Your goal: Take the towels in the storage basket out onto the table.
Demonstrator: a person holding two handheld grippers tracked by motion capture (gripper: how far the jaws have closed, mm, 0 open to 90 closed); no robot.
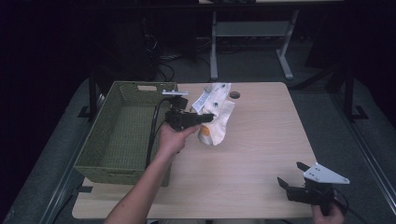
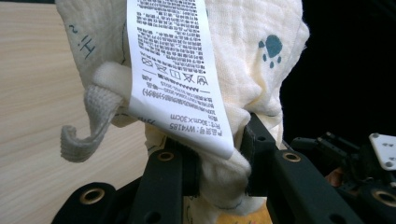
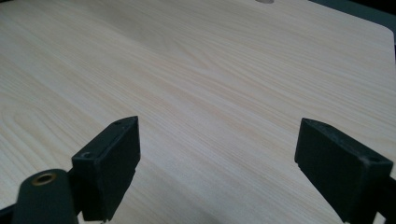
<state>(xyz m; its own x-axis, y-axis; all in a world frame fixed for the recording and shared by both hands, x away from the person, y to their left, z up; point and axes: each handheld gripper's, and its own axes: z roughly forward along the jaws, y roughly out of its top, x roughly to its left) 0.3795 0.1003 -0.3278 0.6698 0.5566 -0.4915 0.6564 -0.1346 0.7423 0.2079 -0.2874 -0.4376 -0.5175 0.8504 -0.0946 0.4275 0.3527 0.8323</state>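
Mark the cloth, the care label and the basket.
cloth (image 1: 215,122), high view, the hanging middle.
care label (image 2: 175,70), left gripper view, the printed face.
basket (image 1: 95,140), high view, the woven left wall.

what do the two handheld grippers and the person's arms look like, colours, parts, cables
Both are black two-jaw tools. The left gripper has a stubby black body, a small pale plate at its back and black cables trailing over the basket side. The right gripper carries a grey three-cornered plate with small holes. Brass-coloured rivets mark the jaw arms. The forearm is bare, no sleeve.
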